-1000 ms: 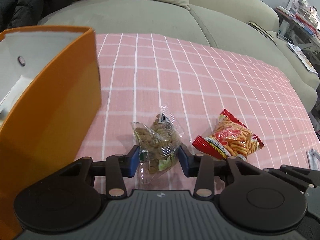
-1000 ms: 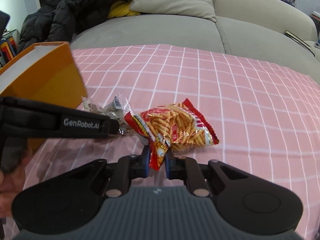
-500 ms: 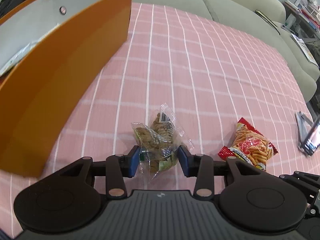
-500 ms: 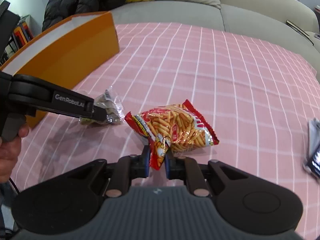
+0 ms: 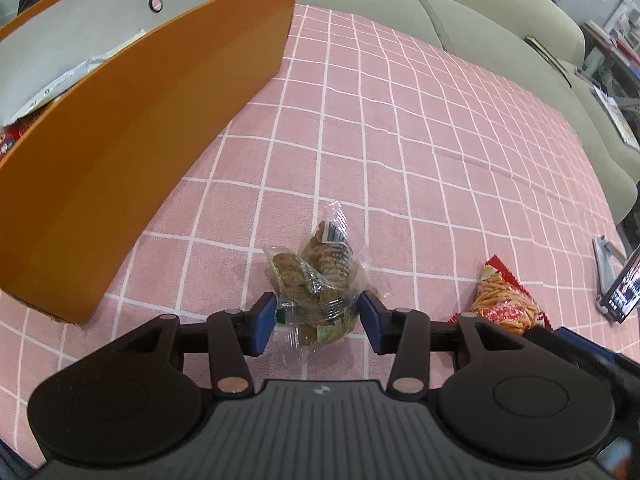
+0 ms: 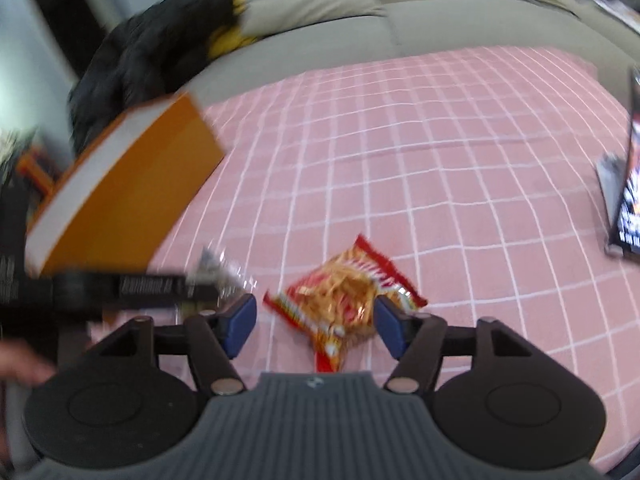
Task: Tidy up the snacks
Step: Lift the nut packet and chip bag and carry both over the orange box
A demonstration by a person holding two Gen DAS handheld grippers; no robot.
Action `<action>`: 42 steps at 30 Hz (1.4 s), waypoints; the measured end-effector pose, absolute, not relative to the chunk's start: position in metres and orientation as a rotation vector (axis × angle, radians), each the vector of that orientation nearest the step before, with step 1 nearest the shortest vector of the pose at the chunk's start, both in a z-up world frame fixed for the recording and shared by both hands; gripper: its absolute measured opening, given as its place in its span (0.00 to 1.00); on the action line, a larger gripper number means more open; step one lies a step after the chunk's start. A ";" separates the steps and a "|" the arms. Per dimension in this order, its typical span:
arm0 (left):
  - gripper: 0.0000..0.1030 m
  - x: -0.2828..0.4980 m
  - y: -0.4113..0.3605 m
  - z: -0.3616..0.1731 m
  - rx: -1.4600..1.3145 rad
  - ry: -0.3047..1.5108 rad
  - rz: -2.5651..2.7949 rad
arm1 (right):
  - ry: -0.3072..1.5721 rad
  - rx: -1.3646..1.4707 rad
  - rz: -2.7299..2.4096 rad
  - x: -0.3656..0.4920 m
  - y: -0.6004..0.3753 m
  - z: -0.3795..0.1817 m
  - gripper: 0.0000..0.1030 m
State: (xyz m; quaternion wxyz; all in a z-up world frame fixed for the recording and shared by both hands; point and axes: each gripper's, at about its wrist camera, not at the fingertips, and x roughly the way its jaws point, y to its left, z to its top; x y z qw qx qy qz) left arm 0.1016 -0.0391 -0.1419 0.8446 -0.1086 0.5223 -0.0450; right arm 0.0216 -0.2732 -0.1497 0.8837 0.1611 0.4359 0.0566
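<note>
My left gripper (image 5: pixel 317 322) is shut on a clear bag of brown biscuits (image 5: pixel 316 280) and holds it above the pink checked cloth (image 5: pixel 400 140). An orange box (image 5: pixel 132 120) with a white inside stands at the left; wrappers lie in it. My right gripper (image 6: pixel 316 326) is open, its blue pads either side of a red and orange bag of snack sticks (image 6: pixel 344 300) that lies between them; whether the bag rests on the cloth I cannot tell. That bag also shows in the left wrist view (image 5: pixel 504 304). The right wrist view is blurred.
A grey sofa (image 5: pixel 500 12) runs behind the cloth, with a black coat (image 6: pixel 152 64) at its left. A phone on a stand (image 6: pixel 628 200) is at the right edge. The orange box (image 6: pixel 132 184) stands left of the bags.
My right gripper has opened and let go of the red snack bag. Both grippers have risen, the left one carrying the biscuit bag higher beside the box.
</note>
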 end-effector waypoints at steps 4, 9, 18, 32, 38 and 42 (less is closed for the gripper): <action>0.61 0.101 -0.032 -0.143 -0.288 1.095 -0.093 | 0.943 0.345 0.012 0.041 -0.272 -0.161 0.62; 0.68 0.106 -0.027 -0.147 -0.315 1.071 -0.080 | 0.986 0.369 -0.018 0.054 -0.272 -0.174 0.66; 0.54 0.111 -0.028 -0.154 -0.314 1.028 -0.116 | 1.024 0.353 -0.003 0.061 -0.271 -0.188 0.54; 0.41 0.110 -0.044 -0.147 -0.215 1.003 -0.122 | 1.021 0.259 0.043 0.065 -0.262 -0.188 0.37; 0.37 0.104 -0.040 -0.137 -0.224 0.987 -0.132 | 1.020 0.263 0.064 0.063 -0.260 -0.182 0.35; 0.37 0.098 -0.041 -0.125 -0.215 0.975 -0.146 | 0.993 0.254 0.090 0.059 -0.257 -0.171 0.35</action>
